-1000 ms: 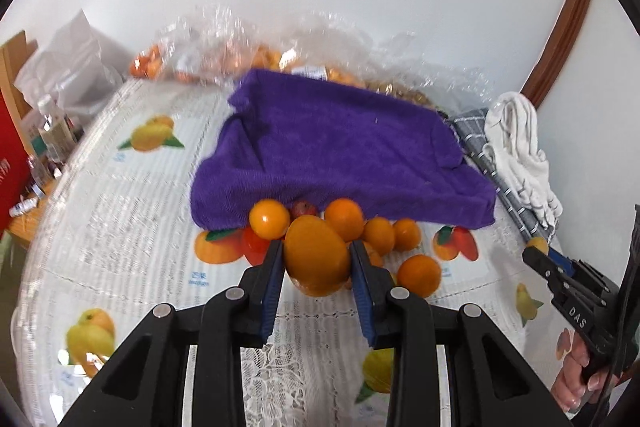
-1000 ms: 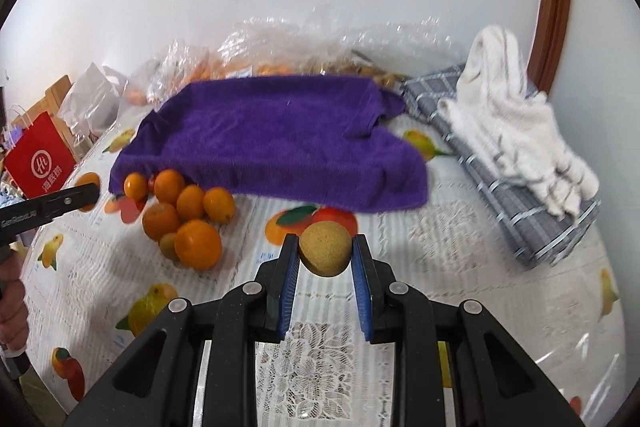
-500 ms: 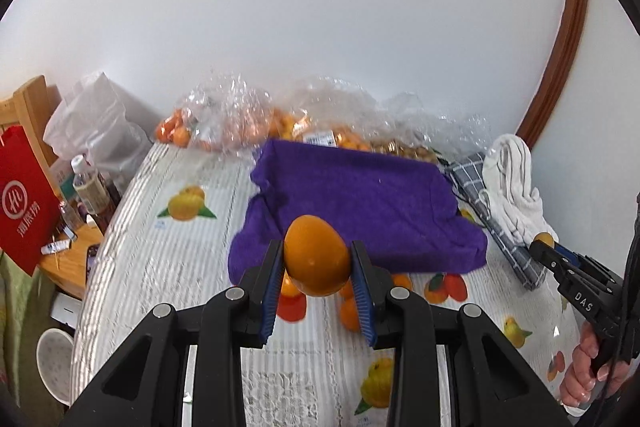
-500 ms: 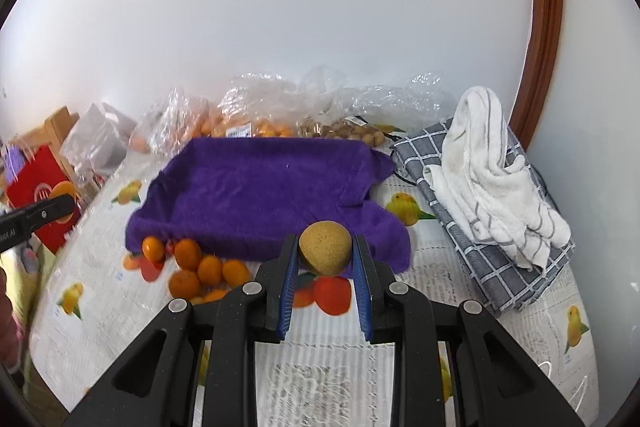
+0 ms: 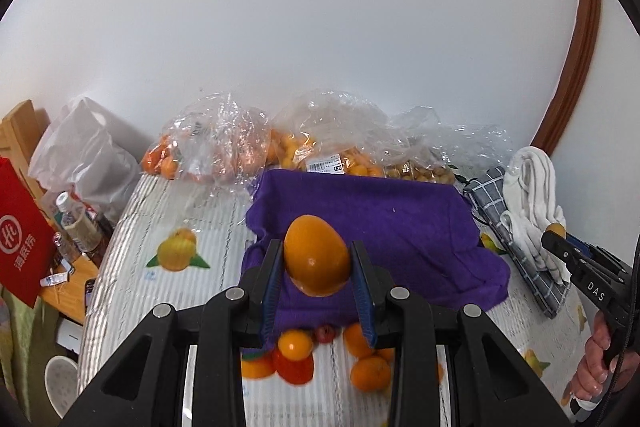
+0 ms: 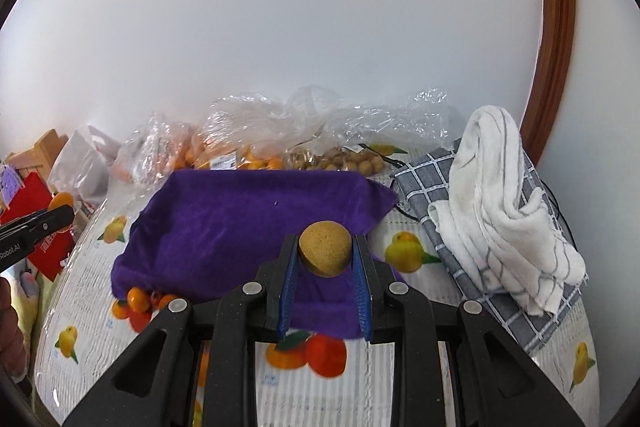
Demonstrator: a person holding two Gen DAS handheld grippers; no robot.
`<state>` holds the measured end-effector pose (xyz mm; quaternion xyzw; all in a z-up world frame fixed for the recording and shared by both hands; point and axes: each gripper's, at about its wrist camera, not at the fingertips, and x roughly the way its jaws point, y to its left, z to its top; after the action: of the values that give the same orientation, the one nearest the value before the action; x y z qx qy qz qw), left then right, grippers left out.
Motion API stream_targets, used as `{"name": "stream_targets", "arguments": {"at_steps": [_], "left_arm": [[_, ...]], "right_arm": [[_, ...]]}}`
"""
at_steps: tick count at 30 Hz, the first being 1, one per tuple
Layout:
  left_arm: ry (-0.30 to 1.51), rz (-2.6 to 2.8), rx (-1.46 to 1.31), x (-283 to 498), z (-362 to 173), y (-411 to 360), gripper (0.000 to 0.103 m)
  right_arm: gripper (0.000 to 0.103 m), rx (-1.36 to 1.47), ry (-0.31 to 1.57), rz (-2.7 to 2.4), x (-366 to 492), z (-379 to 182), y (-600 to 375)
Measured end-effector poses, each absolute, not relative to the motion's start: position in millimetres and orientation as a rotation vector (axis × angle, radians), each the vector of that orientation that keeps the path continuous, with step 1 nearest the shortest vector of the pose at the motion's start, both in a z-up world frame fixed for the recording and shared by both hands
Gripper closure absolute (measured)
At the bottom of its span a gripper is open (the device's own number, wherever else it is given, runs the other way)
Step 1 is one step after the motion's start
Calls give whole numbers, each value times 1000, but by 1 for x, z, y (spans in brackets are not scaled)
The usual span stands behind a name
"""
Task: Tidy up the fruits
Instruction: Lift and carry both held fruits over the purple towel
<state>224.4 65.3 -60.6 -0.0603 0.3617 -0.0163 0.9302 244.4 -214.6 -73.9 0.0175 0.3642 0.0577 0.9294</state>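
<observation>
My left gripper (image 5: 318, 257) is shut on a large orange fruit (image 5: 316, 261) and holds it high above the near edge of the purple towel (image 5: 380, 223). My right gripper (image 6: 325, 254) is shut on a small round brown fruit (image 6: 325, 253), raised over the same purple towel (image 6: 248, 227). Several loose oranges (image 5: 370, 371) lie on the table below the towel's near edge; some show in the right wrist view (image 6: 136, 301). The right gripper shows at the right edge of the left view (image 5: 580, 267).
Clear plastic bags of oranges (image 5: 224, 151) and small brown fruits (image 6: 340, 159) stand against the wall behind the towel. A white towel (image 6: 500, 203) lies on a grey checked cloth (image 6: 480, 267) at the right. A red bag (image 5: 20, 231) and bottles (image 5: 76, 223) stand off the table's left.
Both grippers have risen and pulled back with their fruit still held. The towel and loose oranges look smaller and lower in both views.
</observation>
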Motion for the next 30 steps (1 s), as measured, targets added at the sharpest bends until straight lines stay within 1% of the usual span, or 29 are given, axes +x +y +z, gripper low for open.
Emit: {"name": "stream_targets", "arguments": {"at_steps": [16, 30], "left_arm": [[793, -84, -109, 305, -103, 54, 72], [914, -95, -110, 359, -160, 42, 72]], "right_arm": [[77, 28, 790, 113, 314, -118, -213], [77, 13, 926, 138, 366, -188, -189]]}}
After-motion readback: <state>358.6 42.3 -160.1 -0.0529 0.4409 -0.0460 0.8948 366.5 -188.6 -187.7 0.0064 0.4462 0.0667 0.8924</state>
